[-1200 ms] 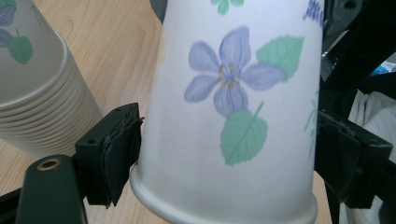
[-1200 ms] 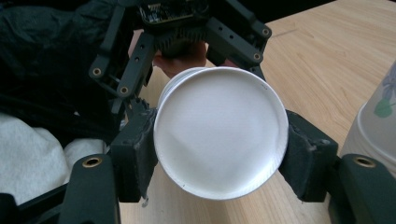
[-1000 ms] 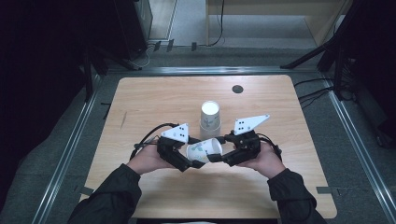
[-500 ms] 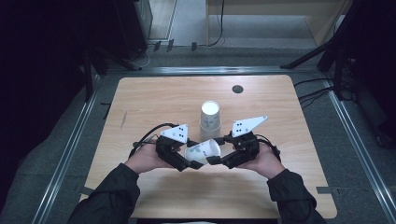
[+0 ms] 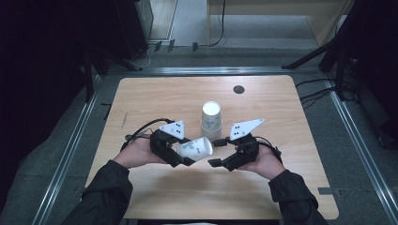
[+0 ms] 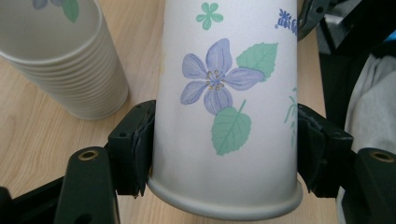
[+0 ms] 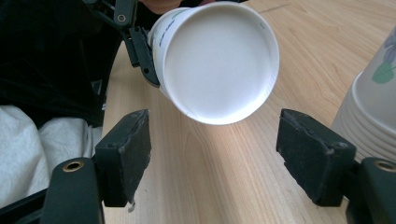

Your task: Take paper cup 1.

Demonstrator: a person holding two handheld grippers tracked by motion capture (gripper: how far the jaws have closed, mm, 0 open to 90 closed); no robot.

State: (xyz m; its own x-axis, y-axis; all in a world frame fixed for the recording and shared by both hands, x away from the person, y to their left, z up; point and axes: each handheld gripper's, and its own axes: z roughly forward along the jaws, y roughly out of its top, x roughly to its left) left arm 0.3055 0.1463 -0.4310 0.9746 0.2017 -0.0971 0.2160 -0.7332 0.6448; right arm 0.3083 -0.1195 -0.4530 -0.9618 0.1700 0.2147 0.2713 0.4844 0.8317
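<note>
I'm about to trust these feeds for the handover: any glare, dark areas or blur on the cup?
High view: the table is evenly lit, its surroundings nearly black, and the held cup is small but sharp. Left gripper view: the cup's flower print is crisp and free of glare. Right gripper view: the cup's white bottom is bright, close to washed out, casting a pale sheen on the wood; the stack of cups is cut off at the edge.

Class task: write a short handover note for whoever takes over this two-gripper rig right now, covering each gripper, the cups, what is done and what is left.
Left gripper: shut on the white paper cup with purple flowers, held on its side above the wooden table.
Right gripper: open, its jaws have just been opening; nothing between them, the cup's closed bottom faces it.
Stack of matching flowered paper cups: upside down at mid table, behind the grippers.
Done: one cup is apart from the stack, in the left gripper alone.
Left: probably setting this cup down.
</note>
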